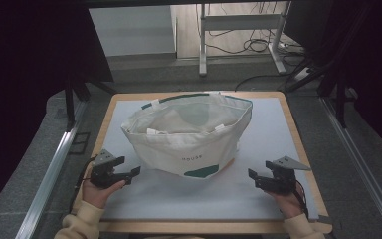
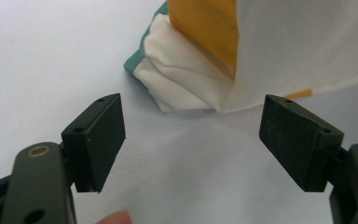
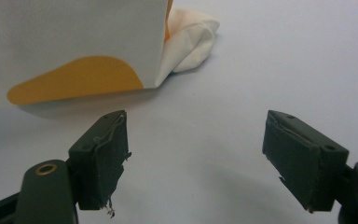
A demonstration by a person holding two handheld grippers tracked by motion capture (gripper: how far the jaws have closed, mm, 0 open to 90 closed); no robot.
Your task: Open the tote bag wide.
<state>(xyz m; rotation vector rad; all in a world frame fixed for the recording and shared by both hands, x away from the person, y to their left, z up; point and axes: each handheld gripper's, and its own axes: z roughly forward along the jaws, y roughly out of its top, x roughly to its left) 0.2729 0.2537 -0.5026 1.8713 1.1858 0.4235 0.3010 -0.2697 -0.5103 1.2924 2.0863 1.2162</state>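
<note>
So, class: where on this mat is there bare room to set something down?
Bare mat runs along the near edge between the left gripper and right gripper, both open. Another strip lies right of the tote bag. The middle is crowded by the bag.

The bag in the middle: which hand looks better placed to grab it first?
Probably left: the left gripper sits nearer the bag than the right gripper. Both are open and apart from it.

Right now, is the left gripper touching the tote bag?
Apart. The left gripper view shows bare mat between the open left gripper and the tote bag.
</note>
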